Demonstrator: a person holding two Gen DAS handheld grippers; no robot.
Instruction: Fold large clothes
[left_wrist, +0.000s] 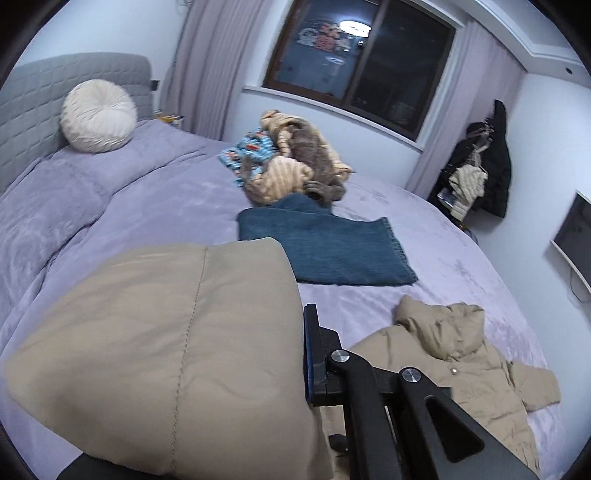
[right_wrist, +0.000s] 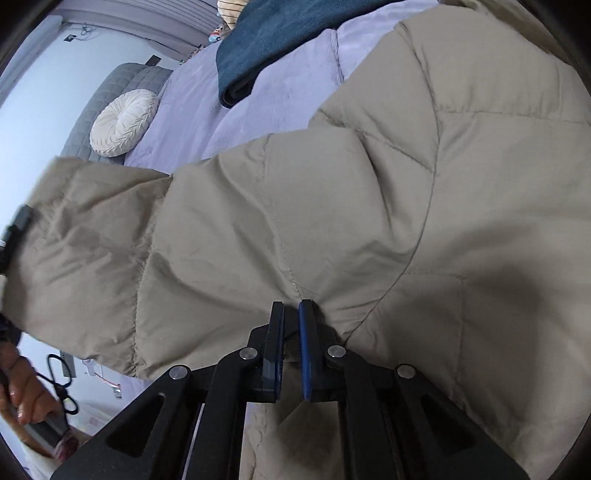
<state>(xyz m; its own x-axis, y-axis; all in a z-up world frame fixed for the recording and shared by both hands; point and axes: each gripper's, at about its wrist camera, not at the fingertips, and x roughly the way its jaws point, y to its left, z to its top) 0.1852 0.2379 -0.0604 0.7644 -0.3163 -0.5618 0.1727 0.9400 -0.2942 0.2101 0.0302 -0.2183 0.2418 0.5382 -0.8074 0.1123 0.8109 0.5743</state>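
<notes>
While a quilted sleeve of the beige puffer jacket (right_wrist: 332, 206) is held up in front of the left wrist camera, the rest of the garment is spread on the lavender bed cover (left_wrist: 166, 192). The left gripper (left_wrist: 295, 354) is largely hidden by the fabric; only one finger is seen, so its jaw state cannot be told. The right gripper (right_wrist: 291, 332) is closed on a fold of the jacket near a seam. A folded teal blanket (left_wrist: 325, 247) is laid beyond, with a heap of striped clothes (left_wrist: 291, 162) behind it.
</notes>
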